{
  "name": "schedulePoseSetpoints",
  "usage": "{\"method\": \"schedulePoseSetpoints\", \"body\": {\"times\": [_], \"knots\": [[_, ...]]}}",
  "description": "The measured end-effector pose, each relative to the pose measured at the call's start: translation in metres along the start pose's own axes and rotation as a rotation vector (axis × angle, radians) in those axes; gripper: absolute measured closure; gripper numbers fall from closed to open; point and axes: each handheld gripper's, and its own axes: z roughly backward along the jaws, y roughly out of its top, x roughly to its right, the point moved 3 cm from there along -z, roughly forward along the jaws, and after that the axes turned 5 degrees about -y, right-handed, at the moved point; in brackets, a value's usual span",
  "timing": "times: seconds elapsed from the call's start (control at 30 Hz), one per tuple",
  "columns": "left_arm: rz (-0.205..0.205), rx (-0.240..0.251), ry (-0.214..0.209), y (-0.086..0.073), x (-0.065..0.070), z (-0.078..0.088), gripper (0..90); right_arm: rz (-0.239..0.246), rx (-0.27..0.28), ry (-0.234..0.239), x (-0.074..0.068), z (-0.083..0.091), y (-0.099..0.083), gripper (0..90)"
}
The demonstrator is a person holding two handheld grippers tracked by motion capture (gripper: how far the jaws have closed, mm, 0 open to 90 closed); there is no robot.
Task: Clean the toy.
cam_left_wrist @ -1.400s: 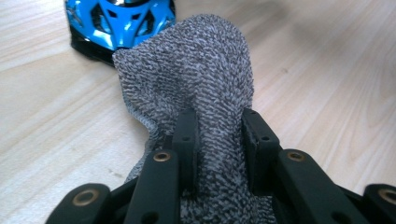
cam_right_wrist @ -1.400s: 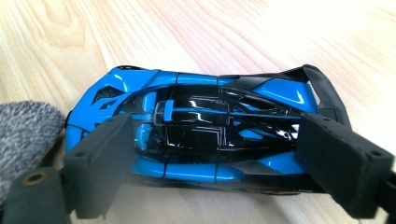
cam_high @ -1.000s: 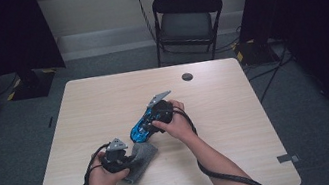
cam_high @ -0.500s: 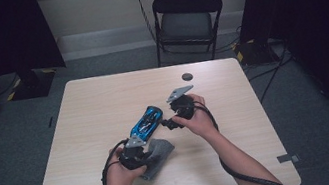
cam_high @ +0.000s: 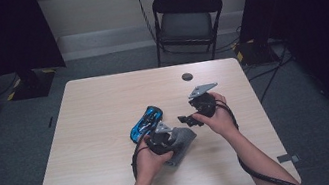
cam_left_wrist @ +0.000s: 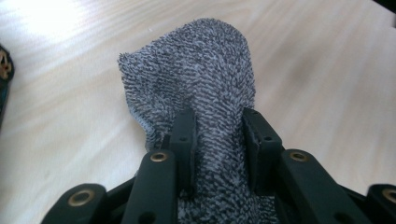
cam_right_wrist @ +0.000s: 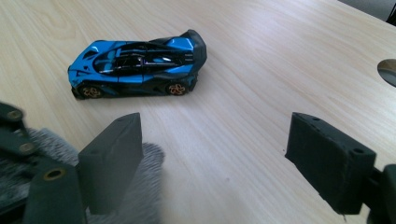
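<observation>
Left gripper (cam_left_wrist: 217,135) clamped on cloth (cam_left_wrist: 201,88) just beside car (cam_high: 146,123) sitting free mid-bench (cam_high: 94,109), right gripper (cam_right_wrist: 224,154) wide open and empty, probably backed off so wiping can start.

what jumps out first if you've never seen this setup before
The bright blue toy car stands out most, sitting on its wheels near the middle of the pale wooden table. Just in front of it, the left gripper is clamped on a grey towel, its loose end bunched up past the jaws. The right gripper hovers open beside the car with nothing between its jaws.
</observation>
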Motion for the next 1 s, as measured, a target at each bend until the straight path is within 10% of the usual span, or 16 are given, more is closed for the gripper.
{"method": "schedulePoseSetpoints", "body": {"times": [0.4,1.0], "knots": [[-0.039,0.002,-0.01,0.01,0.0,0.007,34.3,0.038,-0.032,0.01,-0.008,-0.006,-0.007,18.3],[-0.005,-0.027,0.027,-0.028,-0.032,0.05,52.5,-0.008,-0.075,0.025,-0.013,0.024,-0.05,29.3]]}}
